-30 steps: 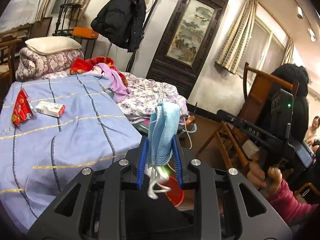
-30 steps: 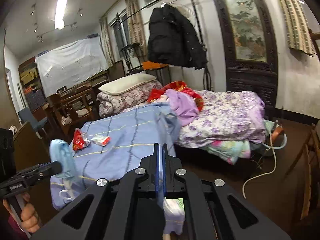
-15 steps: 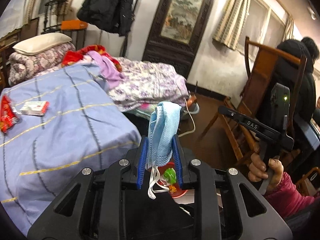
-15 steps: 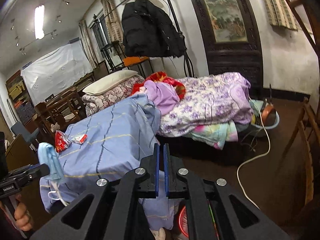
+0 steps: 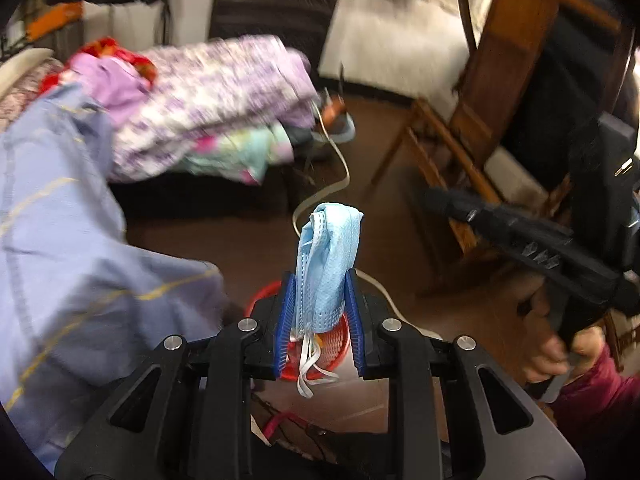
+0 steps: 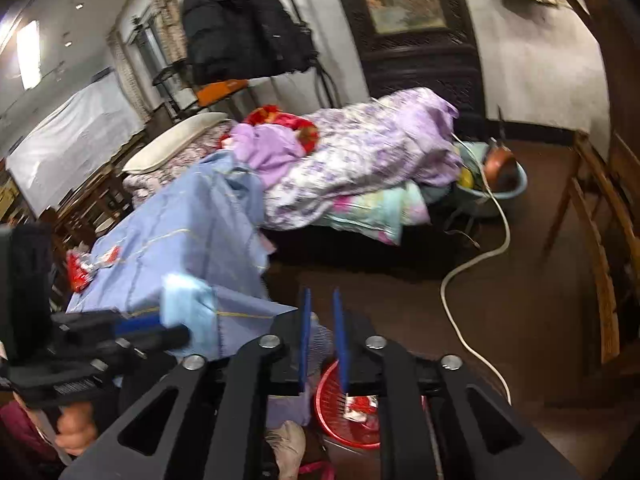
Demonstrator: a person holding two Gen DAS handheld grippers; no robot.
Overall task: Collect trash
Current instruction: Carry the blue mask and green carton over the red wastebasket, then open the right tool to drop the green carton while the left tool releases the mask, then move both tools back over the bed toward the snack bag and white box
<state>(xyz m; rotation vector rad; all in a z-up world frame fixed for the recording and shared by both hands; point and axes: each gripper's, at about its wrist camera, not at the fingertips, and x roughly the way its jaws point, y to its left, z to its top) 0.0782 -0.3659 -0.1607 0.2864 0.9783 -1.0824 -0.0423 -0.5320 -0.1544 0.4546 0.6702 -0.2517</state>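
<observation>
My left gripper (image 5: 319, 280) is shut on a folded light-blue face mask (image 5: 329, 264), its white ear loops hanging below. It hangs over a red mesh trash basket (image 5: 334, 340) on the floor. In the right wrist view the same basket (image 6: 340, 408) sits just below my right gripper (image 6: 320, 300), with some wrappers inside. The right gripper's blue pads stand slightly apart with nothing between them. The left gripper with the mask (image 6: 188, 308) shows at the left of that view. A red snack wrapper (image 6: 78, 270) and a small white-red packet (image 6: 109, 255) lie on the blue bedspread.
The bed with a blue bedspread (image 6: 188, 240) and purple floral quilt (image 6: 360, 152) fills the left. A white cable (image 6: 476, 264) runs across the brown floor. A wooden chair (image 5: 460, 120) stands to the right. A blue basin (image 6: 496, 184) sits by the bed's foot.
Both grippers have tilted down toward the floor and the red basket has come into view below them. The mask stays clamped in the left gripper. The right pads have parted a little.
</observation>
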